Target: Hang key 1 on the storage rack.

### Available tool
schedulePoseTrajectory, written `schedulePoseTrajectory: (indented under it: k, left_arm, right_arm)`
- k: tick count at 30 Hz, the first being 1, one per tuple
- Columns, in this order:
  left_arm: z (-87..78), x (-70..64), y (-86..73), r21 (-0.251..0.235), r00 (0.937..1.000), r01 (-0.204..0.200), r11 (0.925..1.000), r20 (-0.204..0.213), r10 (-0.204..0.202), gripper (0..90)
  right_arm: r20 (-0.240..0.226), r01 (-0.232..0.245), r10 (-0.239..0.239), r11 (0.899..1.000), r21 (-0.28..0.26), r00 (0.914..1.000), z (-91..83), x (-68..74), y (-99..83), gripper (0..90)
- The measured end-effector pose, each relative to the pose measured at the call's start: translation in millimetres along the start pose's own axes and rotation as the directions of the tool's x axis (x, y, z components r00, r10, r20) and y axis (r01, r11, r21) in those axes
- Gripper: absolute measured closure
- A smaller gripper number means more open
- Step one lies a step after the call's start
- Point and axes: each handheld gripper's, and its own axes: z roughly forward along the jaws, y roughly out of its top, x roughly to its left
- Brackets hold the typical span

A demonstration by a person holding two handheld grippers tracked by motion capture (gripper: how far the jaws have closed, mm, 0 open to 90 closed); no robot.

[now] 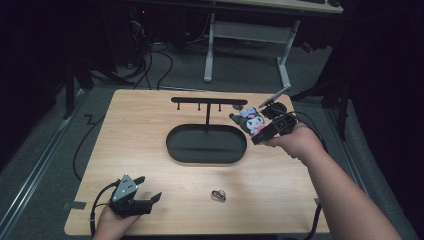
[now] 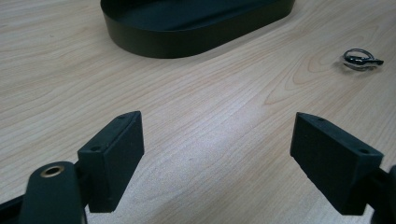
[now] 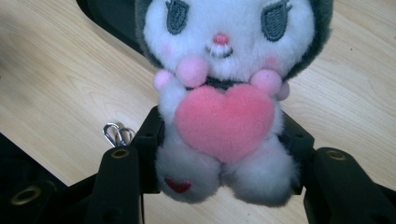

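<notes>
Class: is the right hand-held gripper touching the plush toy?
Touching. In the right gripper view, the right hand-held gripper has both black jaws pressed into the plush toy, squeezing its lower body.

White plush toy [image 3: 219,93] with dark hood and pink heart, upright, clamped at its lower body, held above table

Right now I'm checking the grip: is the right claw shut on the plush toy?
Shut on it. The right claw presses the plush toy from both sides, holding it off the table.
</notes>
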Motion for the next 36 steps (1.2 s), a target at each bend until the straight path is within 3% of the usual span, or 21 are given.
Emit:
schedulePoseTrajectory:
  k: [14,20,36]
  left_arm:
    - [0.1,0.4,-0.2,0.001,1.0000,-0.001,1.0000,0.004,0.001,18.1]
    - [0.0,0.9,-0.2,0.002,1.0000,-0.002,1.0000,0.006,0.002,18.1]
    - [0.9,1.2,-0.7,0.010,0.9999,-0.007,0.9999,0.011,0.007,18.1]
  right_arm:
    - [0.032,-0.001,0.002,1.000,-0.027,0.9995,-9.2,4.6,25.8,48.7]
    - [0.051,-0.002,0.003,1.000,-0.011,0.9987,-7.3,5.2,33.8,48.7]
    - [0.081,-0.027,0.027,1.000,-0.001,0.9964,-2.4,-7.1,31.8,48.6]
